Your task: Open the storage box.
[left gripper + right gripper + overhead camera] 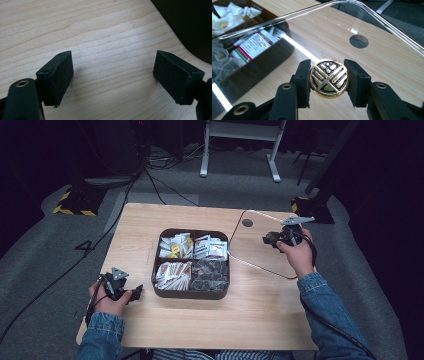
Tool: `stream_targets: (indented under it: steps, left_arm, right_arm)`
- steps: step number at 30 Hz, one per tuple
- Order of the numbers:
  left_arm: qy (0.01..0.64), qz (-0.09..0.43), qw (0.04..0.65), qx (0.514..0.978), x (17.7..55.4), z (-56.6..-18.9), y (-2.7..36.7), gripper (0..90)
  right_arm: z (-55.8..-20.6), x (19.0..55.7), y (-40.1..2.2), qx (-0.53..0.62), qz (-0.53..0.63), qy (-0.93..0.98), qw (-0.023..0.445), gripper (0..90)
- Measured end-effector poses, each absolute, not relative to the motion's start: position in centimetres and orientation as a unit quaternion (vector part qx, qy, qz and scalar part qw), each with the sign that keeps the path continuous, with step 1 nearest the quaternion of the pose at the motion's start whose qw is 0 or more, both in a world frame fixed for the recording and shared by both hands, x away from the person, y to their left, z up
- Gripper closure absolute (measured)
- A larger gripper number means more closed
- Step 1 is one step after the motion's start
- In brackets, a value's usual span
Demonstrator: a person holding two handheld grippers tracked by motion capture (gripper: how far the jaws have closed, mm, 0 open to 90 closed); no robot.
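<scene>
Two grippers work at our table (260,315). We hold the right gripper (328,83) pinched on the round gold-and-black knob (328,78) of a clear lid (384,23), which hangs tilted toward the table's far right corner, just right of the box (190,294). Our left gripper (113,77) rests with jaws spread and nothing between them near the left edge, beside the box.

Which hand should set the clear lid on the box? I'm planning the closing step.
Right. The right gripper is shut on the lid's gold knob, lid beside the box. The left gripper rests open, holding nothing.
</scene>
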State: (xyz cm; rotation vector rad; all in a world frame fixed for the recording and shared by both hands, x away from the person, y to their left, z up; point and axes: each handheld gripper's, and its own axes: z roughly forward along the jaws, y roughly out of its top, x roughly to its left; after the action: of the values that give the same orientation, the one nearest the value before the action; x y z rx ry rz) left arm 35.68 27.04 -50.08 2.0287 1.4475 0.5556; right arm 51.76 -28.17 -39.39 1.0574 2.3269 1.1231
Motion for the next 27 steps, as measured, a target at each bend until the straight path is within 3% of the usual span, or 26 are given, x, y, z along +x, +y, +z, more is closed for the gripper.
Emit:
stream_targets:
  steps: [27]
  left_arm:
    - [0.541, 0.206, 0.311, 0.754, 35.8, -50.5, 27.1, 15.5]
  right_arm:
    - [-44.9, 52.5, -31.4, 0.402, 0.367, 0.823, 0.165, 58.9]
